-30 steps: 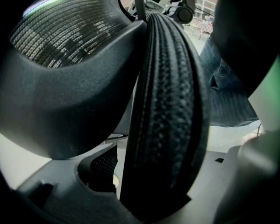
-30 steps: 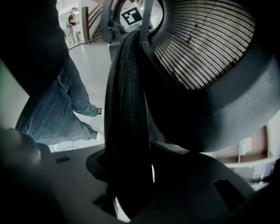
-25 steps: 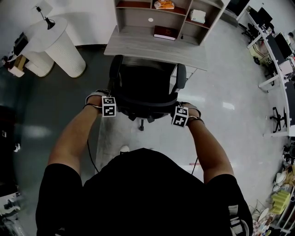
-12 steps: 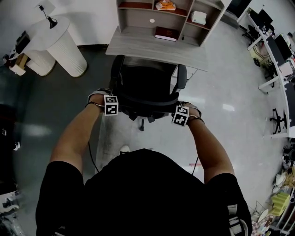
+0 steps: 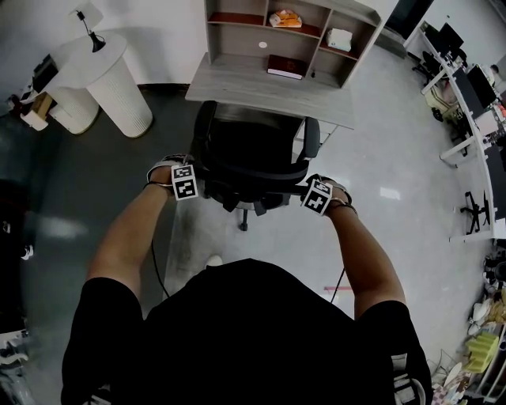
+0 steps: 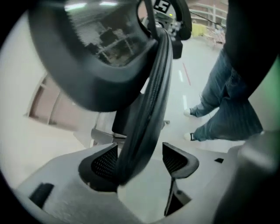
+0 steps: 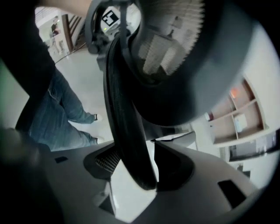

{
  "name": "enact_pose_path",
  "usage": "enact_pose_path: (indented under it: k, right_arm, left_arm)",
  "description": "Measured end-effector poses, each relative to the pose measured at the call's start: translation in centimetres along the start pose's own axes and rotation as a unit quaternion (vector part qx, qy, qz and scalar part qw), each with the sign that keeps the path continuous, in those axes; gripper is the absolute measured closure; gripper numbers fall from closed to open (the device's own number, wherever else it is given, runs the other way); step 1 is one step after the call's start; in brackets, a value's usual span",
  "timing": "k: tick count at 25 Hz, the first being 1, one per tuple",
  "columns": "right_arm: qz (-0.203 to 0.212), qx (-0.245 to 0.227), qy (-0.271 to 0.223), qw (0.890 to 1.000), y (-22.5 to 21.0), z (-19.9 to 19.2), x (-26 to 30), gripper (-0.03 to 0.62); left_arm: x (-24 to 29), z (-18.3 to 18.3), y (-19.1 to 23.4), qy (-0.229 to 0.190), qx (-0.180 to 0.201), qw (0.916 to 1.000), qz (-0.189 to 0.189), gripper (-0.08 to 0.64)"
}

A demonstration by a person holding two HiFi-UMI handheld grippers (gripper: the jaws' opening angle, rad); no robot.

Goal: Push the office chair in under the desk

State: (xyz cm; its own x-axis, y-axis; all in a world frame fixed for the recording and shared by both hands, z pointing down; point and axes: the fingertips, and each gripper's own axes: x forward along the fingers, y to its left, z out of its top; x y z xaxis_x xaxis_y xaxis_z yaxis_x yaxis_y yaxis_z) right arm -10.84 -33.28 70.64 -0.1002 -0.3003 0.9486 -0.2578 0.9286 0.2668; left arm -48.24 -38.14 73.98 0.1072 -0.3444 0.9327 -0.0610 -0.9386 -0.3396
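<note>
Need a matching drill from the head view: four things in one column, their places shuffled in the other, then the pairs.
Things:
1. office chair
2. dark red book
3. orange item
4. white ribbed stand

Places:
A. on the floor, left of the desk
B. upper row of the shelf unit, middle compartment
C. at the desk's front edge
D. lower compartment of the shelf unit

Pairs: 1-C, 2-D, 3-B, 4-A
</note>
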Motion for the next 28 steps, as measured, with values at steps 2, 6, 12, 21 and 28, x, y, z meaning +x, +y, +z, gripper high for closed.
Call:
enact_pose_path:
  k: [2,6,12,21,28]
  right_arm:
    - [-0.012,0.023,-0.01,1.0,-0.5,-0.7,-1.4,0.353]
    - [-0.045,0.056,-0.022,0.997,-1.0,-2.4,-4.2,0.378]
    - [-0.117,0.143,-0.101,0.978,-3.5,-2.7,-10.2,0.45]
    - [-0.215,0.25,-0.242,0.912,-5.4,0.8,-18.9,0.545]
    - [-0.255,0.293,-0.303,0.87,-5.6,2.0,-23.0,0.564]
  left_arm:
    - [-1.3,-0.7,0.8,-0.016,-0.031,0.9993,0.016,0.255]
    - [-4.5,-1.5,1.9,-0.051,-0.086,0.9943,0.037,0.299]
    - [-8.7,-1.3,2.5,-0.112,-0.129,0.9832,0.065,0.407]
    - [-14.9,1.3,4.4,-0.245,-0.193,0.9433,0.113,0.54]
    - [-17.9,4.9,3.7,-0.322,-0.184,0.9201,0.125,0.543]
